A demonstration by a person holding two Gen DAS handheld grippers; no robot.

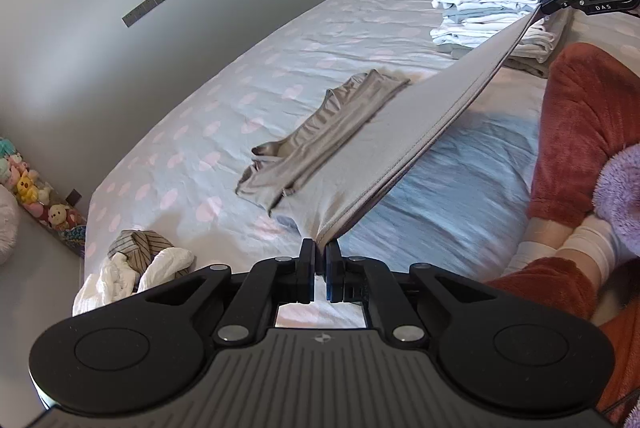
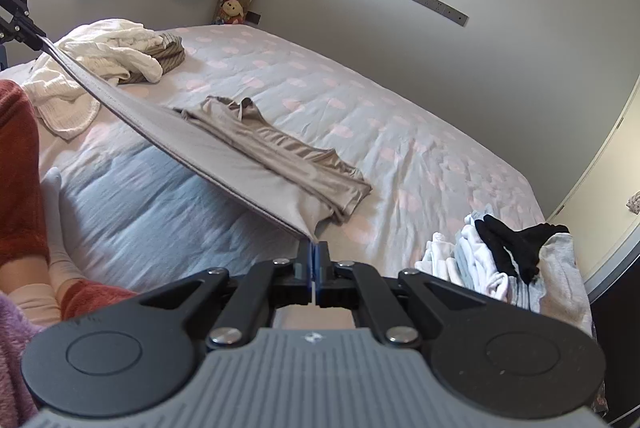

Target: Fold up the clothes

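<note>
A grey garment [image 1: 384,143] is stretched taut above the bed between my two grippers, its hem forming a straight lifted edge. My left gripper [image 1: 319,248] is shut on one corner of it. At the top right of the left wrist view my right gripper [image 1: 550,5] pinches the other corner. In the right wrist view the right gripper [image 2: 314,248] is shut on the grey garment [image 2: 240,155], and the left gripper [image 2: 38,41] holds the far end at upper left. The garment's far part lies bunched on the bed [image 1: 320,131].
The bed [image 1: 200,99] has a pale cover with pink hearts. A stack of folded clothes [image 1: 492,15] sits at one end, a heap of white and striped laundry [image 2: 116,55] at the other. A person's legs in red fleece [image 1: 580,115] rest on the bed beside the garment.
</note>
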